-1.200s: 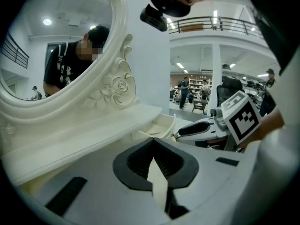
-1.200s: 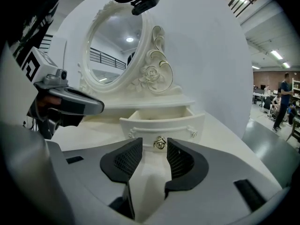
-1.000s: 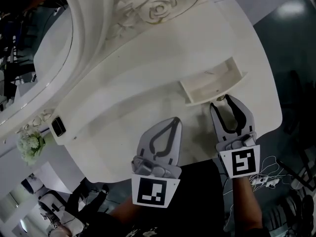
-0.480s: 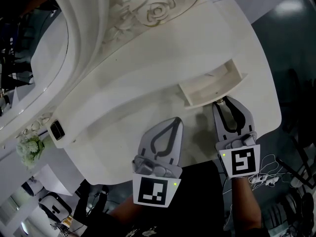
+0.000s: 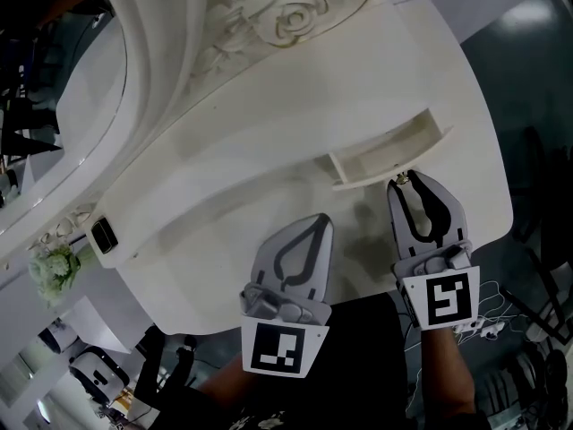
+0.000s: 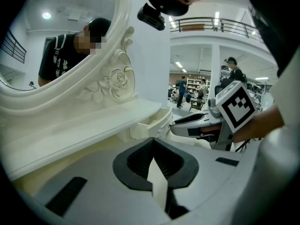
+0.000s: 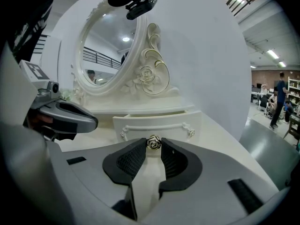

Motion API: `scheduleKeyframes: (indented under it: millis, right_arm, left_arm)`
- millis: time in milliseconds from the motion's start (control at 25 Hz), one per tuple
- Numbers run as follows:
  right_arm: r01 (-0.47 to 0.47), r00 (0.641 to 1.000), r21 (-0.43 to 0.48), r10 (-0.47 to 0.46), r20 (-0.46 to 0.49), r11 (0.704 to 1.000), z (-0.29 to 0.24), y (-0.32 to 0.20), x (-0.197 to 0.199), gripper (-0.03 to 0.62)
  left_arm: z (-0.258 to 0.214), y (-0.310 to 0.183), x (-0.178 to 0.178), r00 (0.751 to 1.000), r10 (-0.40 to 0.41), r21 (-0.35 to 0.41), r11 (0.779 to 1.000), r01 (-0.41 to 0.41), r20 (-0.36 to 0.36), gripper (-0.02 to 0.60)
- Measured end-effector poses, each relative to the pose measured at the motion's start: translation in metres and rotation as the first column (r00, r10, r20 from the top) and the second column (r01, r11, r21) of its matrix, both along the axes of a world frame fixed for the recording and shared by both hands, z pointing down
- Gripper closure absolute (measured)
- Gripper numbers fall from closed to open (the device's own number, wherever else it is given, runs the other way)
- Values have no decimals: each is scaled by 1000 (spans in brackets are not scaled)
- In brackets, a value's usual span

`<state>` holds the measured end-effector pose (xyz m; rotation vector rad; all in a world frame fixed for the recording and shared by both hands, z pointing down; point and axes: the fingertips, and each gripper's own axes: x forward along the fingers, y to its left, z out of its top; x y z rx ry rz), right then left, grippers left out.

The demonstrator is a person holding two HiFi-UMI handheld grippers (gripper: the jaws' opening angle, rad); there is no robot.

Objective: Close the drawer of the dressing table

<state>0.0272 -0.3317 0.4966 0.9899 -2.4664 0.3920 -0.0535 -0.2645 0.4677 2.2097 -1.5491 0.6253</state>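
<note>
At the far left of the head view, a small bunch of pale flowers [image 5: 52, 267] sits at the edge of the dressing table [image 5: 269, 150]. Just beside it is a small dark box [image 5: 105, 234], and the oval mirror [image 5: 54, 106] curves above them. Further along, a carved rose [image 5: 291, 16] decorates the mirror frame.

Your left gripper [image 5: 320, 219] hangs over the bare tabletop near its front edge. In the left gripper view its jaws meet at the tips, with only the tabletop showing through the gap behind them. It holds nothing and touches nothing.

To its right is the drawer [image 5: 385, 155], set under the low shelf at the back of the tabletop. It stands partly pulled out, so you can see down into its shallow inside from above. In the right gripper view the drawer front [image 7: 159, 121] faces you squarely and sticks out past the shelf edge.

A small rose-shaped knob [image 7: 153, 143] sits at the middle of the drawer front. Your right gripper [image 5: 407, 182] has closed on it: both fingertips press against its sides, and the jaws are only as far apart as the knob is wide. The gripper points straight at the drawer front.
</note>
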Motion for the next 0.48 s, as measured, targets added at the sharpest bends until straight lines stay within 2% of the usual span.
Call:
scheduleKeyframes:
  millis: [200, 480]
  right_arm:
    - [6, 999, 34, -7, 31, 999, -3, -9, -9, 500]
    - [-8, 1000, 4, 8, 12, 1000, 5, -17, -17, 500]
  left_arm:
    - [4, -1, -5, 1000, -7, -10, 1000, 7, 4, 580]
    - [7, -8, -10, 1000, 5, -9, 1000, -5, 8, 581]
